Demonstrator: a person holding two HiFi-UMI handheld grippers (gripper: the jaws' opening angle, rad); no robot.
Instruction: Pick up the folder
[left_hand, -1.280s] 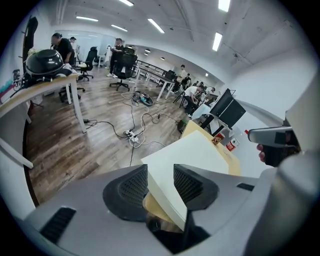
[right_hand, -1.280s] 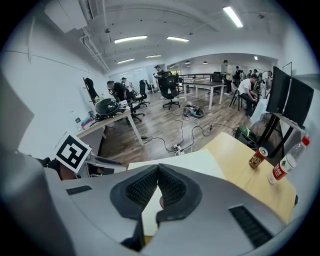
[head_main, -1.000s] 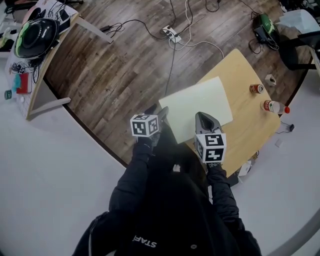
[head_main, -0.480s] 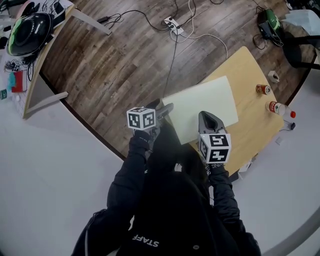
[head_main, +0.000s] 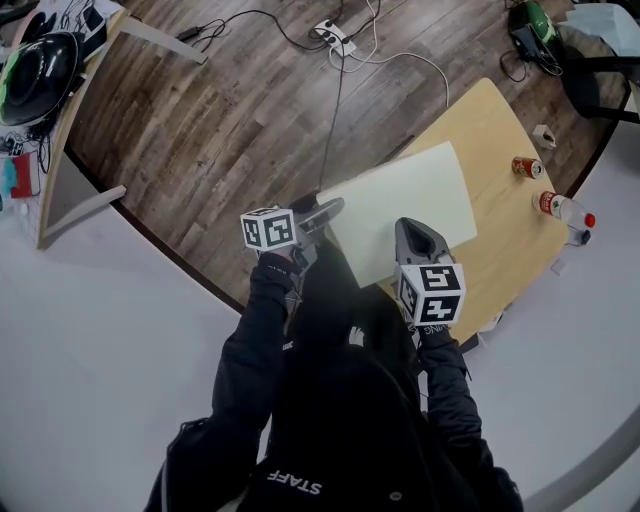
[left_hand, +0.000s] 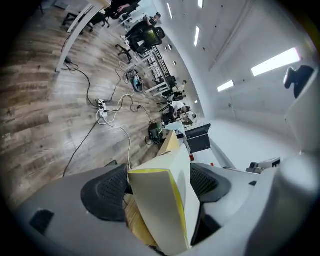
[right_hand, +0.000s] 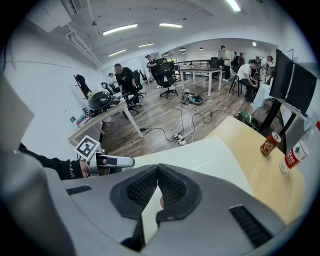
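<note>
So the big change for us: the left hand-held gripper (head_main: 318, 214) is letting go. A second ago it was clamped on the folder (head_main: 400, 210) at its near-left corner. Now its jaws are opening, close to as wide as they go. The corner still sits between them, but the pads don't look like they're pressing on it. That gripper has also rolled a bit since then. Meanwhile the right hand-held gripper (head_main: 416, 236) is closed on the folder's near edge, with the sheet running right into the pinch. The folder itself lies over the near end of the tabletop (head_main: 505, 255), with that left corner poking out past the rim over the floor. We can't tell whether the near edge is lifted or resting. The can (head_main: 526, 167) and bottle (head_main: 563, 207) are well apart from it, so there's nothing to knock over. Our guess is the pick-up now hangs on the right grip alone. A wide, floppy folder held by one edge will probably sag or twist, so the left likely needs a fresh bite before any real lift.
</note>
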